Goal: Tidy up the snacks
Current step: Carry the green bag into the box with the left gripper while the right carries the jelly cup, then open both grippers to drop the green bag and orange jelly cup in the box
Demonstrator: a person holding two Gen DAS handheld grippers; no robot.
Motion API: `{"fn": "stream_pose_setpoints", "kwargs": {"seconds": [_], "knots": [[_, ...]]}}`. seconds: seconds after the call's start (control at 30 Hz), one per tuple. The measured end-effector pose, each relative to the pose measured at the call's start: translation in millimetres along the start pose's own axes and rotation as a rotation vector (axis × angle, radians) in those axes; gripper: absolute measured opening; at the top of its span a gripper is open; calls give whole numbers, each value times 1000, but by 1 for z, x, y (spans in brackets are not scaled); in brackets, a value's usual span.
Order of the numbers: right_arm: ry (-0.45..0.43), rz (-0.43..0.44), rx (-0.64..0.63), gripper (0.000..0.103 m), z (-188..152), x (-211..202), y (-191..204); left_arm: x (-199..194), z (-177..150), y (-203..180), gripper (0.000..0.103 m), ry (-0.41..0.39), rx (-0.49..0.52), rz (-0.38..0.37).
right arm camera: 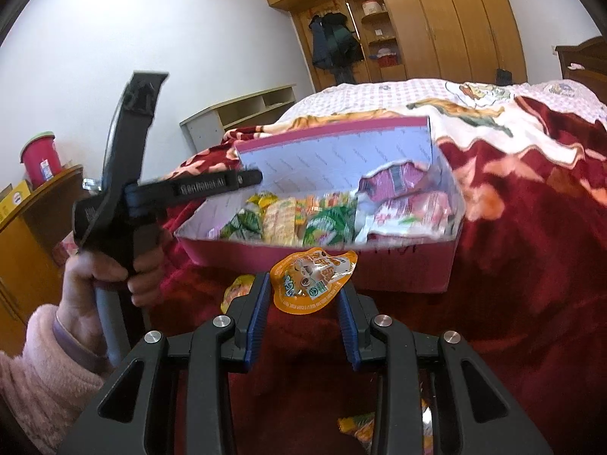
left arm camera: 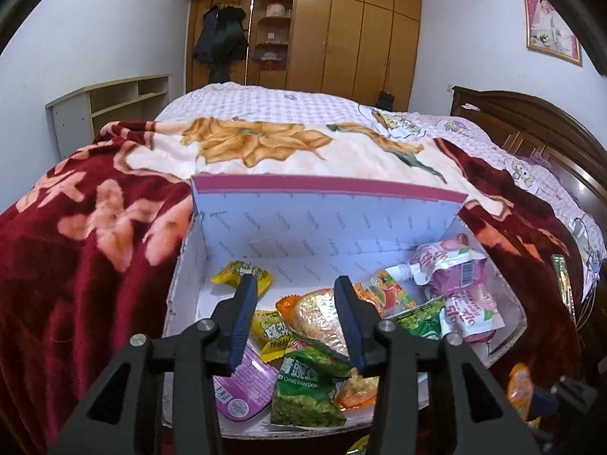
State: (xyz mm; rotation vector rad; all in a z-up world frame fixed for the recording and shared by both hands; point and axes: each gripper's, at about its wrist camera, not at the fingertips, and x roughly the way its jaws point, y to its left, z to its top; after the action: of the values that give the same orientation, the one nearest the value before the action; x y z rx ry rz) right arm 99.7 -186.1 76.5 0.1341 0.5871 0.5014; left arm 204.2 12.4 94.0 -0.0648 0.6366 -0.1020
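1. Nearest the right wrist camera, the right gripper [right arm camera: 303, 299] has its blue pads narrowed on an orange jelly pouch [right arm camera: 315, 278], which stands upright between them on the near side of the pink snack box [right arm camera: 398, 269], just short of its front wall.
2. That box sits open on the bed's red floral blanket [right arm camera: 531, 246], its lid [right arm camera: 334, 151] tilted up at the far side.
3. Inside the box lie a green pea packet [left arm camera: 307, 394], yellow candy packets [left arm camera: 242, 273], a gold-wrapped snack [left arm camera: 322, 314] and pink drink pouches [left arm camera: 459, 276] heaped at its right end.
4. My reading is that the step in hand is carrying the orange pouch over the front wall and dropping it in.
5. To do it well, lift the pouch clear of the wall first, then aim for the bare floor at the left end of the box, where little lies.
6. Release only once the pouch is low over the box floor, since a slick pouch could bounce or slide out.
7. Above the box interior, the left gripper [left arm camera: 299, 295] hangs with its jaws partly apart and nothing between the pads; it appears to touch no snack.
8. Loose packets [right arm camera: 239, 292] remain on the blanket on the near side of the box, so more trips are likely needed.
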Motion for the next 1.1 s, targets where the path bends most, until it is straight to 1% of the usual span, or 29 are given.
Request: {"fn": "stream_pose_setpoints", "kwargs": {"seconds": [0.17, 0.3, 0.37, 0.53, 0.63, 0.67, 0.7, 0.83, 0.97, 1.0, 1.03, 1.1], "knots": [[-9, -15, -16, 35, 19, 10, -3, 11, -5, 1, 51, 30, -6, 21], [-16, -28, 0, 35, 35, 26, -9, 22, -10, 6, 59, 71, -23, 31], [-16, -33, 6, 35, 39, 32, -12, 25, -13, 7, 60, 84, -24, 41], [-17, -59, 16, 35, 49, 47, -18, 26, -20, -3, 62, 70, 35, 83], [-13, -80, 22, 36, 52, 54, -20, 26, -21, -2, 65, 66, 28, 89], [-8, -87, 28, 36, 52, 56, -21, 26, -21, 0, 68, 67, 20, 90], [-1, -93, 35, 36, 52, 59, -22, 26, -22, 3, 68, 69, 1, 84], [27, -102, 54, 36, 49, 68, -28, 28, -22, 5, 69, 65, 5, 86], [26, -117, 45, 36, 47, 70, -27, 28, -22, 5, 69, 63, 7, 87], [25, -118, 42, 38, 47, 70, -26, 29, -22, 6, 69, 62, 7, 87], [24, -121, 39, 43, 46, 70, -25, 28, -22, 4, 69, 62, 8, 88], [23, -124, 30, 47, 45, 71, -23, 28, -22, 6, 69, 61, 8, 88]]}}
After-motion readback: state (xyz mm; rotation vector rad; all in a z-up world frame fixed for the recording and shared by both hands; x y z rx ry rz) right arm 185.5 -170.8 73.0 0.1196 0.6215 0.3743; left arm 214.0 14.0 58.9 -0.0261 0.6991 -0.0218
